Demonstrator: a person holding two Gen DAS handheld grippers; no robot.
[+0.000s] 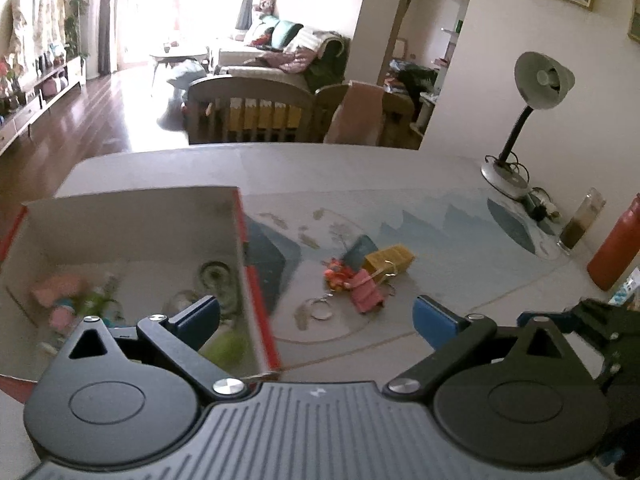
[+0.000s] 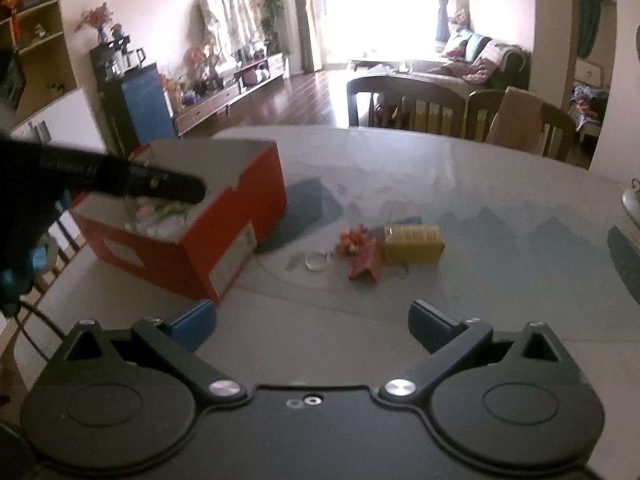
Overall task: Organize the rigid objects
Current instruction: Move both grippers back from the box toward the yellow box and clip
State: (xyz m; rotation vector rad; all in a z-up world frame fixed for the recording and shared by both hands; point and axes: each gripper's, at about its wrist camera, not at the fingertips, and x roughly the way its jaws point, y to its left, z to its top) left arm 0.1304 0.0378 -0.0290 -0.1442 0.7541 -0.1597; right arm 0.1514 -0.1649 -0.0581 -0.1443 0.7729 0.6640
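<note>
Blue pads tip both claws, and both stand spread wide with nothing between them: the left claw (image 1: 316, 320) hangs over the near wall of the red box (image 1: 256, 280), its left finger above the box's inside, while the right claw (image 2: 310, 324) hovers over bare worktop (image 2: 500, 184) just in front of the box's near corner. Inside the box lie several small items already put away, too blurred to name beyond pink and green shapes. Beyond the claws, right of the box and well apart from it, a small cluster waits on the worktop: a yellow carton (image 2: 414, 244), a pink clip (image 1: 366, 290) touching it, an orange trinket (image 1: 338, 274) with a metal key ring (image 1: 318, 308) lying nearest the claws, and a dark teal piece (image 1: 360, 250) behind. The carton looks light and stiff, with flat faces; a grip across its two long sides should hold without crushing. The clip seems rigid but small, best pinched across its body. The ring is thin, flat and likely slippery, so lifting by the attached trinket looks safer. Farther right stand a lamp (image 1: 532, 120), a glass (image 1: 580, 220) and a red bottle (image 1: 616, 248), clear of the work.
</note>
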